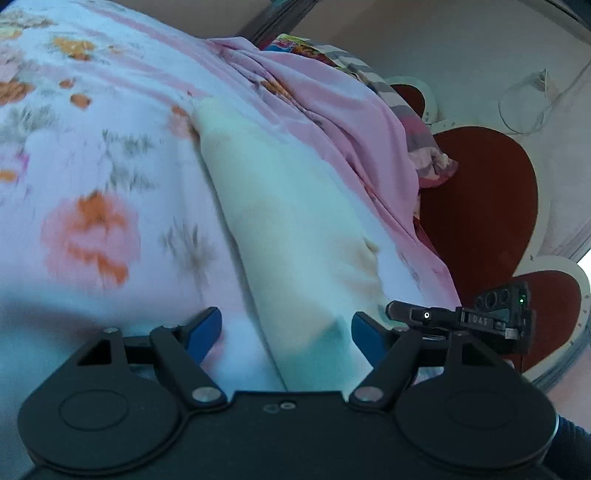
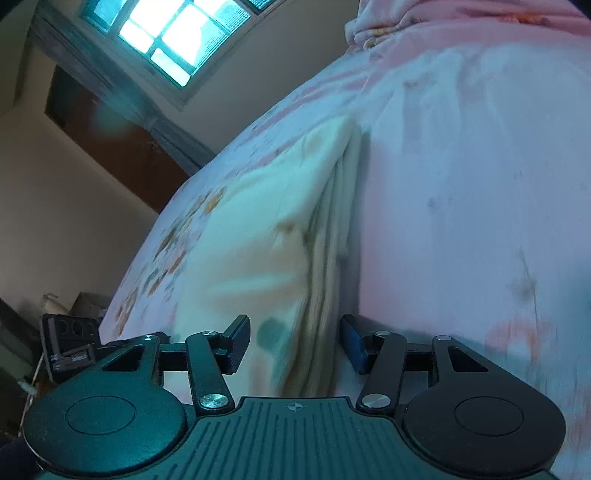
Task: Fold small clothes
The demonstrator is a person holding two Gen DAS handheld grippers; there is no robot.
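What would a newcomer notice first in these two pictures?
A cream folded cloth lies in the middle of a pink floral bedsheet, straight ahead of both grippers. The left gripper and the right gripper are open, with its near end between their blue pads. A bright window glows at the upper left of the right view.

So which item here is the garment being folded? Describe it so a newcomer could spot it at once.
Start from the floral bedsheet that covers the bed. Lying on it, just ahead of both pairs of fingers, is a cream cloth, folded into layers that show along one edge. It is the only plain piece: the sheet around it has orange and pink flowers.
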